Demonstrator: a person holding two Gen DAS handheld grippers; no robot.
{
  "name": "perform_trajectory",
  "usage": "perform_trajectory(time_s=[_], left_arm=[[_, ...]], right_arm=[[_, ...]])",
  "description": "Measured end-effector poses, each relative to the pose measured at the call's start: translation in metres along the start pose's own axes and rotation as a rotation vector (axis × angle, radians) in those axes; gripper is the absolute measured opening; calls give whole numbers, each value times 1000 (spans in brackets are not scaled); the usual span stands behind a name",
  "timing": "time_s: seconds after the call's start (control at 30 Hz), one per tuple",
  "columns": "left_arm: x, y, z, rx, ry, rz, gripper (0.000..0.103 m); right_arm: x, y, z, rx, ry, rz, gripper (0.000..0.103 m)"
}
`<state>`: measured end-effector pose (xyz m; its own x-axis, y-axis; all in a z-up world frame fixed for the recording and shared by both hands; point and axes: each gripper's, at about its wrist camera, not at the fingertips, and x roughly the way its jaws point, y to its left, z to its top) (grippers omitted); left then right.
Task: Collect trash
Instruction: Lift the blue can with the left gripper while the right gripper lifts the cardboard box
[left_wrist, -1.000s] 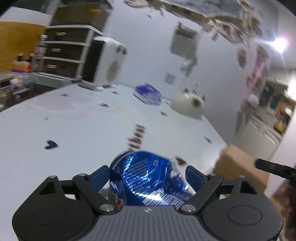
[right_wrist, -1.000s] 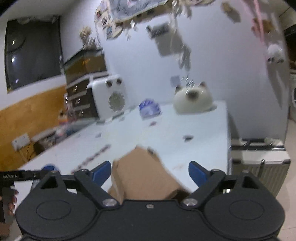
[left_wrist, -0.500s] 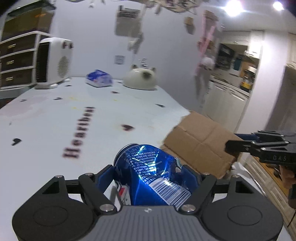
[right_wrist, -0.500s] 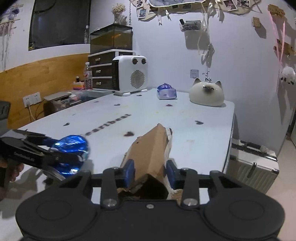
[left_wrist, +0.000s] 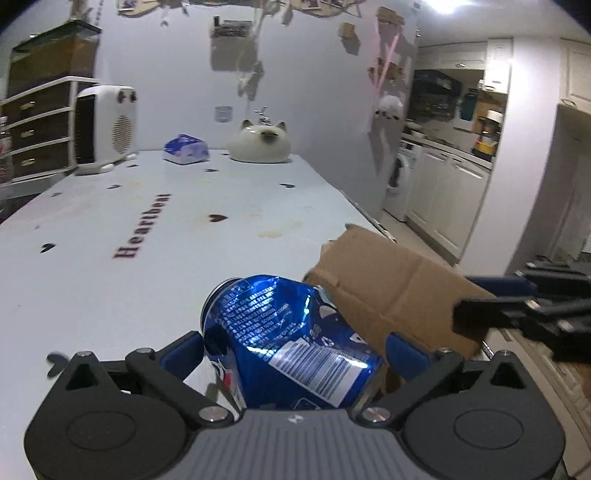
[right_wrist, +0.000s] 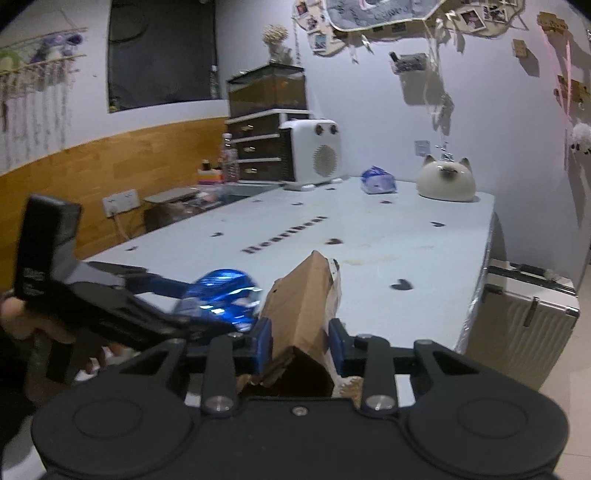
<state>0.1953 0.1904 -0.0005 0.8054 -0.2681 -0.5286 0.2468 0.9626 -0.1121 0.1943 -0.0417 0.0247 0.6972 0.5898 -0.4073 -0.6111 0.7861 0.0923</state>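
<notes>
A crushed blue can (left_wrist: 288, 332) lies between the fingers of my left gripper (left_wrist: 293, 347), low over the white table (left_wrist: 147, 258). The jaws are opening, and a small gap shows beside the right pad. A brown cardboard box flap (left_wrist: 388, 280) stands just right of the can, touching or nearly touching it. My right gripper (right_wrist: 300, 341) is closing on that folded cardboard (right_wrist: 303, 295), with both pads against its sides. In the right wrist view the can (right_wrist: 221, 291) and left gripper (right_wrist: 199, 308) sit at the left, held by a hand.
At the table's far end stand a white heater (left_wrist: 103, 129), a blue packet (left_wrist: 186, 149) and a cat-shaped ceramic piece (left_wrist: 260, 146). A pale suitcase (right_wrist: 524, 310) stands off the right edge. Drawers (right_wrist: 258, 147) stand at the back left.
The right jaws went from wide around the cardboard to closed on it. The left jaws have widened around the can. Can and cardboard have come together near the table's right edge.
</notes>
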Motion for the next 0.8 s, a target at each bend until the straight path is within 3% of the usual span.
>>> perform_trajectory(time_s=[0.23, 0.4, 0.43, 0.47, 0.57, 0.8], left_arm=[[-19, -3, -4, -80, -58, 71, 103], [-22, -7, -5, -79, -64, 153, 103], [-22, -8, -5, -76, -62, 169, 103], [-22, -10, -6, -73, -60, 181, 103], [-19, -16, -6, -55, -49, 185, 103], [-14, -14, -10, -55, -29, 212, 103]], right_arm=[[-29, 15, -15, -8, -11, 64, 32], [-43, 18, -22, -3, -5, 109, 28], [-45, 17, -23, 4, -9, 126, 7], [-48, 16, -24, 16, -16, 154, 0], [-51, 18, -24, 34, -17, 190, 1], [-53, 17, -26, 31, -1, 121, 4]])
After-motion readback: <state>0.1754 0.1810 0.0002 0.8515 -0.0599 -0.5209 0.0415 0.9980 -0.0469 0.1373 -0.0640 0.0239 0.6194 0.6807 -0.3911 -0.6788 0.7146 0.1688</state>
